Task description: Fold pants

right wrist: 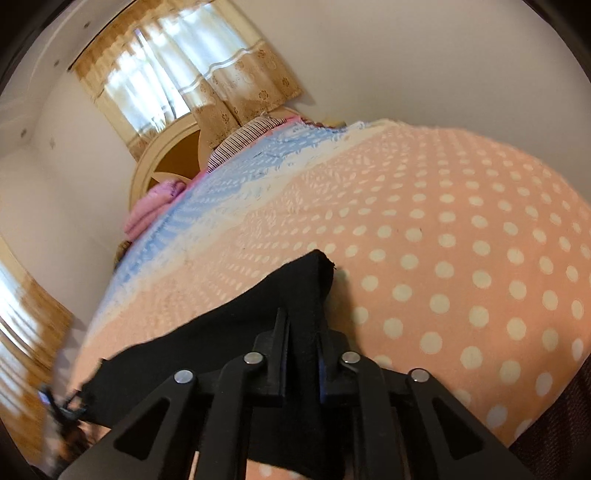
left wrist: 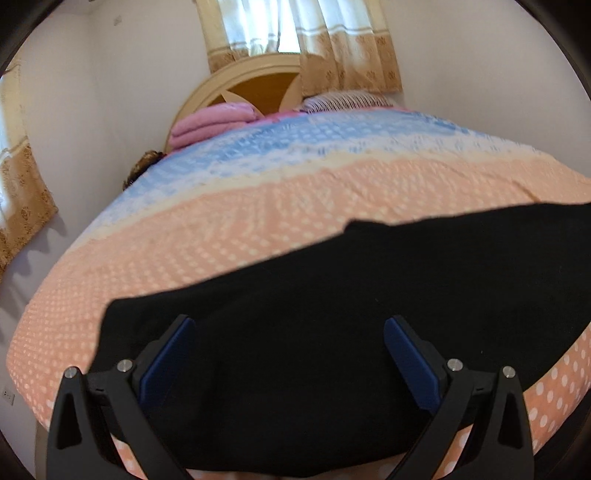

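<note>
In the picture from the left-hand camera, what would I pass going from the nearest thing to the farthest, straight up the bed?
The open left tool → black pants → polka-dot peach blanket → blue-and-white blanket → folded pink blanket and striped pillow → wooden headboard → curtains.

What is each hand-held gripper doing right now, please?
Left hand-held gripper: open above the black pants.
Right hand-held gripper: closed on the pants' edge.

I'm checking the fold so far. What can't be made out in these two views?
- Left view: pants near edge, cut off by the frame and left gripper.
- Right view: pinched cloth layers, hidden between the right gripper fingers.
- Right view: lower-left corner, blurred.
</note>
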{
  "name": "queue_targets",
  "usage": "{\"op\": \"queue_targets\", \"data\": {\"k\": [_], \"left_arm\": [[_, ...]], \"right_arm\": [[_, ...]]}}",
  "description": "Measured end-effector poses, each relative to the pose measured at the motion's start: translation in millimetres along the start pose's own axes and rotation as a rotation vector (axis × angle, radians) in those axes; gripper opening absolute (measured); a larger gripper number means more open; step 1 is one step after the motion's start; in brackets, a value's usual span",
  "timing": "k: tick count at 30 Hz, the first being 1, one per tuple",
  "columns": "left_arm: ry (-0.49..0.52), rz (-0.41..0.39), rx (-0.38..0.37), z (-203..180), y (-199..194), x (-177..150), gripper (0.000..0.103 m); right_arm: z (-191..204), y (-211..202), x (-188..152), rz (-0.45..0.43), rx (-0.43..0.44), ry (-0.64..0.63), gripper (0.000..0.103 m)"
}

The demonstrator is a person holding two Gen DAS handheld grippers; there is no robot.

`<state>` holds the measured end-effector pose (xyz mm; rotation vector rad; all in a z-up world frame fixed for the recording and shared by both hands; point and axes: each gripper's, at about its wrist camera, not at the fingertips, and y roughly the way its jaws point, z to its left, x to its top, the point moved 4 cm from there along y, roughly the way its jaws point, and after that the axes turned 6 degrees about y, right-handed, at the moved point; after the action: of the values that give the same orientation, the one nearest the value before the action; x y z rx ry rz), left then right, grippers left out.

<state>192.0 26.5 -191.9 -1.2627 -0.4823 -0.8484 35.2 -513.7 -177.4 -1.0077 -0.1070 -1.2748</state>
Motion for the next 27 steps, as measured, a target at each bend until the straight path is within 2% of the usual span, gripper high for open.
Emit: {"op": "queue_targets", "data": {"k": [1, 3, 5, 7, 11, 14, 16, 18, 20, 27], "left_arm": [[0.001, 0.001, -0.006, -2, 0, -2, 0.103], [-0.003, -0.005, -0.006, 0, -4, -3, 0.103], [-0.022, -0.01, 0.0, 7, -6, -3, 0.103], [-0.049, -0.01, 0.008, 15, -4, -5, 0.103], [-0.096, -0.002, 0.03, 29, -1, -13, 0.103], [-0.134, 0.018, 0.012, 34, 7, -19, 0.103], [-0.159, 0.027, -0.009, 35, 10, -24, 0.103], [-0.181, 0.023, -0.02, 35, 10, -26, 0.103], [-0.188, 0.024, -0.024, 35, 10, -26, 0.103], [-0.188, 0.028, -0.025, 35, 9, -27, 0.103]], "right_arm": [[-2, -4, 0, 0.005, 0.01, 0.022, 0.021], [-5, -17, 1, -0.009, 0.028, 0.048, 0.048], [-7, -26, -2, -0.003, 0.033, 0.051, 0.05], [-13, -32, -6, 0.012, 0.034, 0.064, 0.05], [-11, -32, -17, 0.055, 0.106, 0.076, 0.05], [-6, -27, -21, 0.052, 0.091, 0.047, 0.049], [-9, -25, -20, 0.029, 0.083, 0.04, 0.042], [-16, -23, -19, 0.005, 0.052, 0.037, 0.017], [-19, -24, -20, -0.007, 0.075, 0.044, 0.017], [-11, -18, -24, -0.018, 0.061, 0.0, 0.017]]}}
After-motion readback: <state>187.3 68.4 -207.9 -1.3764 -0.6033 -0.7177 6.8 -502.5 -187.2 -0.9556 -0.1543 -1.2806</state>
